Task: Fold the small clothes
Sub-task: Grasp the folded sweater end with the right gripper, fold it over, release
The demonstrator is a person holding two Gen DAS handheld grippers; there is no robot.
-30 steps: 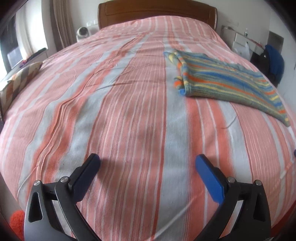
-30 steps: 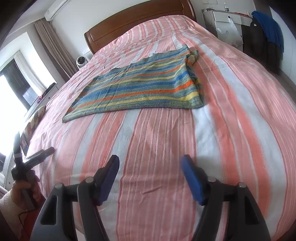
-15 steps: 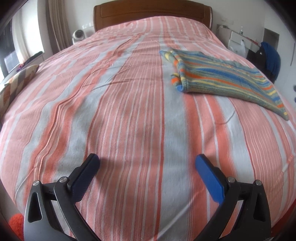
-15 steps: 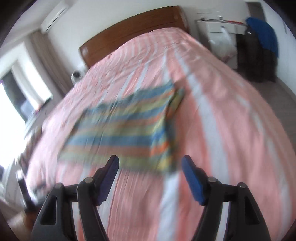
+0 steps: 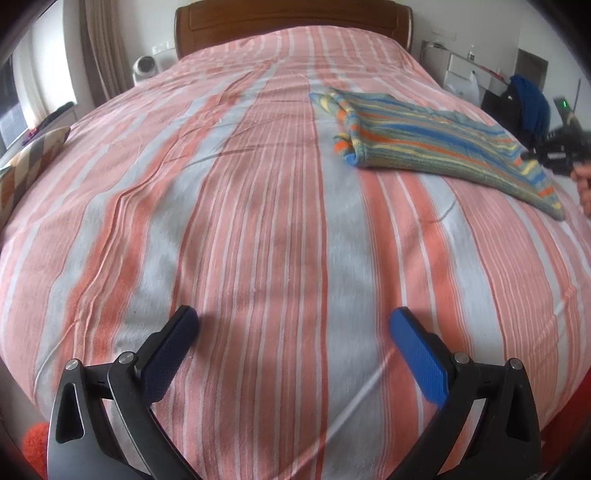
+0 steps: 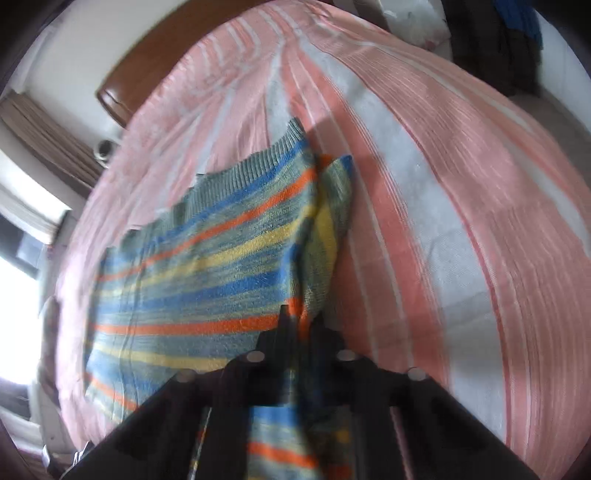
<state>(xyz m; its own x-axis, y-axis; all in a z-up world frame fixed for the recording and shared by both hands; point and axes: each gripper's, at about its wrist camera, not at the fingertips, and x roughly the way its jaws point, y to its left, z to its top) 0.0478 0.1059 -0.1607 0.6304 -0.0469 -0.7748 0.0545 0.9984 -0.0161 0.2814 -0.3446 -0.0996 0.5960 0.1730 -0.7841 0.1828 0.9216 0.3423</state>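
Observation:
A striped knitted sweater (image 5: 424, 138) in blue, orange, yellow and grey lies flat on the bed (image 5: 258, 221), far right of my left gripper (image 5: 293, 332). That left gripper hangs open over bare cover near the bed's foot, with nothing between its blue pads. My right gripper (image 5: 532, 157) shows at the sweater's right edge, held by a hand (image 5: 583, 184). Seen from the right wrist, the right gripper (image 6: 301, 323) is shut on the sweater (image 6: 207, 266) at its near right edge, and the knit runs down between the fingers.
The bed's wooden headboard (image 5: 291, 26) stands at the far end. A patterned cushion (image 5: 26, 166) lies off the left side. A white fan (image 5: 146, 68), curtains (image 5: 103, 48) and a window are at left. Dark and blue clothes (image 5: 524, 107) hang at right.
My right gripper swept in over the sweater's right edge and its jaws went from wide open to shut on the knit. The left gripper stayed open in about the same place.

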